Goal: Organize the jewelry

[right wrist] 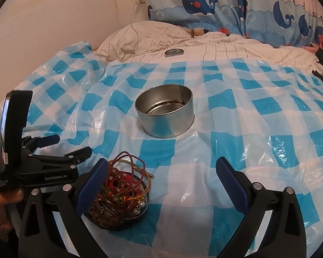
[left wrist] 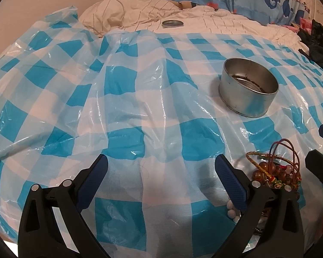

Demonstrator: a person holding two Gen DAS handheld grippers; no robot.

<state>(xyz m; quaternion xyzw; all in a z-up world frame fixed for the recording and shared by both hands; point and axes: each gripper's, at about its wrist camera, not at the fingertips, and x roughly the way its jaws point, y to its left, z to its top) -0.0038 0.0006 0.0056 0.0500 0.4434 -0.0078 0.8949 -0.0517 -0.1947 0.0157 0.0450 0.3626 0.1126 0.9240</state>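
Observation:
A pile of jewelry (right wrist: 120, 189), beaded bracelets, cords and gold bangles, lies in a shallow dark dish (right wrist: 118, 225) on the checked plastic sheet. An open round metal tin (right wrist: 164, 114) stands farther back; it looks empty. My right gripper (right wrist: 161, 182) is open and empty, its left finger just beside the jewelry. My left gripper (left wrist: 161, 178) is open and empty, with the jewelry (left wrist: 273, 172) behind its right finger. The tin (left wrist: 248, 88) is ahead and right of it. The left gripper also shows in the right wrist view (right wrist: 53, 148), left of the dish.
The blue-and-white checked plastic sheet (right wrist: 236, 129) covers a bed. The tin's lid (right wrist: 174, 52) lies on the striped duvet (right wrist: 226, 47) behind. A whale-print pillow (right wrist: 204, 2) is at the back. Dark clothing (left wrist: 320, 43) lies at the right edge. A wall (right wrist: 53, 21) runs along the left.

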